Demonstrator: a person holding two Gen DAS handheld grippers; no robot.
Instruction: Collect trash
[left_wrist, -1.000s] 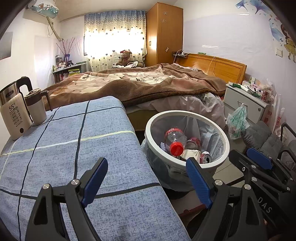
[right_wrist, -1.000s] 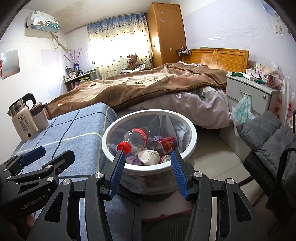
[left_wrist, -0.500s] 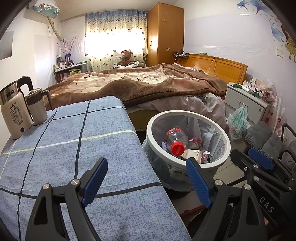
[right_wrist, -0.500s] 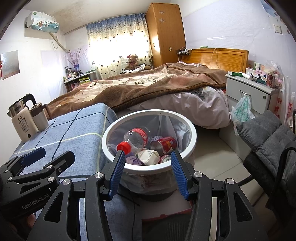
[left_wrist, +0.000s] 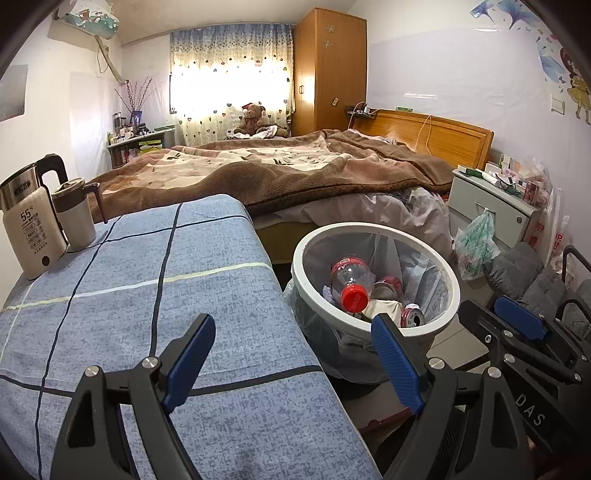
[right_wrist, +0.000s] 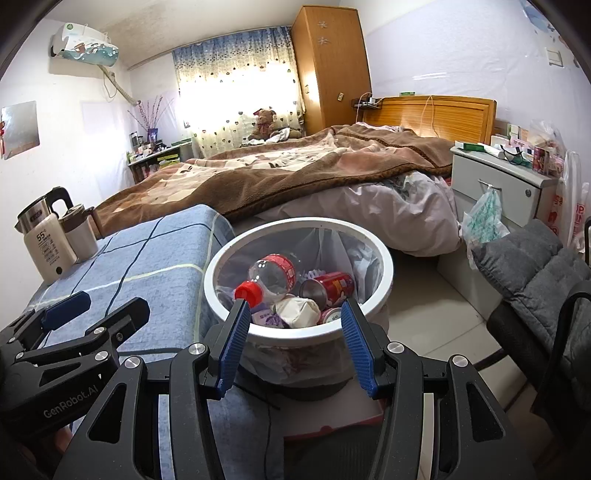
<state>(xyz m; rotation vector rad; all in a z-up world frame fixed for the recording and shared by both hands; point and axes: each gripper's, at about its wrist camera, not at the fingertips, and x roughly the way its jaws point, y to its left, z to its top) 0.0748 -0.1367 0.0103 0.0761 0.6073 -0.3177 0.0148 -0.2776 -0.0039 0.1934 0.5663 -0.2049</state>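
White bin (right_wrist: 384, 275) ahead of both empty, open grippers (left_wrist: 293, 363) (right_wrist: 295, 341) already holds bottle (right_wrist: 273, 275), cans and wrappers; table (left_wrist: 147, 295) appears cleared of trash.

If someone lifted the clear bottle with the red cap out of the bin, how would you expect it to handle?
The clear bottle looks empty, so probably very light. Its thin plastic wall would likely dent under a firm squeeze. Being round and smooth, it may slip or roll off the red can beside it.

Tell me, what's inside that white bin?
The bin holds a plastic bottle with a red cap, two red cans, crumpled paper and a purple wrapper. Anything beneath them is hidden.
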